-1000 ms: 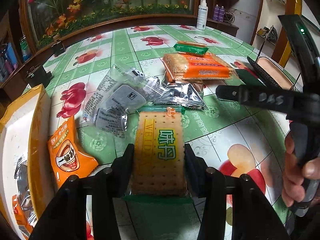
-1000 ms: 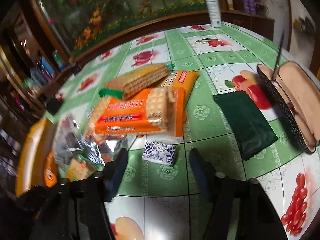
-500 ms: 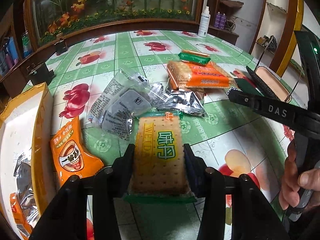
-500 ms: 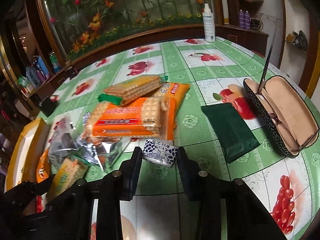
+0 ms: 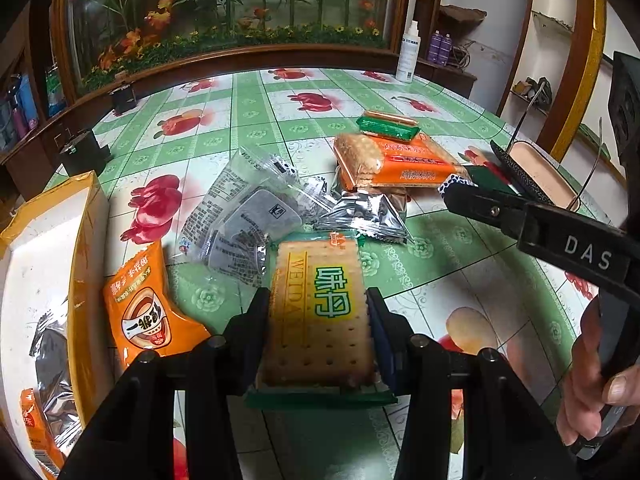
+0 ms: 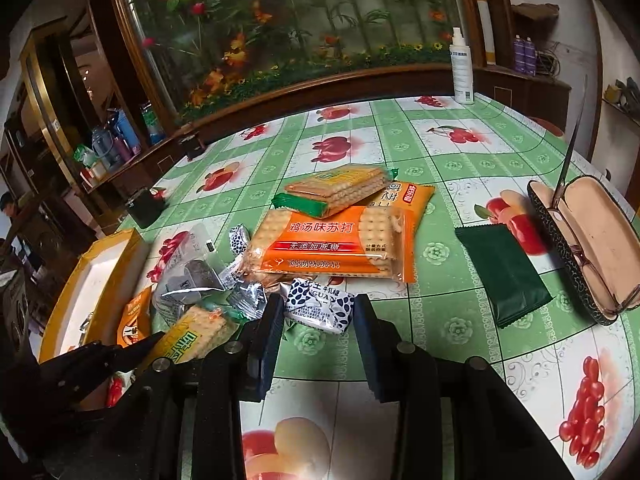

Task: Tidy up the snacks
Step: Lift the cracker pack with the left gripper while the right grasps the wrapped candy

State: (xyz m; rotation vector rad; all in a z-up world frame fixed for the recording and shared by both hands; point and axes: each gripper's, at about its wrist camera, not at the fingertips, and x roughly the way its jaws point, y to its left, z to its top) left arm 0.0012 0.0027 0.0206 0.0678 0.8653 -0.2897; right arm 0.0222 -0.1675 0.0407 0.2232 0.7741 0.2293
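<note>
1. The left gripper [image 5: 318, 320] pinches a cracker pack [image 5: 319, 308] by its long sides above the fruit-print tablecloth [image 5: 472, 280], apparently so that it can be carried flat to the yellow box [image 5: 86, 216], which stands open to the left of the pack.
2. The right gripper [image 6: 318, 330], to the right of the cracker pack, has its jaws drawn in around a small blue-and-white candy packet [image 6: 320, 310]; the near pad hides the contact, so a firm pinch cannot be confirmed.
3. Loose snacks lie piled just beyond the cracker pack: clear sachets [image 5: 244, 216], a silver pouch [image 5: 366, 216] and an orange soda-cracker pack [image 5: 394, 162] with a green-ended wafer pack [image 5: 388, 125] behind it.
4. An orange sachet [image 5: 144, 308] lies just left of the cracker pack, against the box wall.
5. The box is cut off at the frame edge; its contents are only partly legible.
6. A hand [image 5: 592, 380] shows at the right border.
</note>
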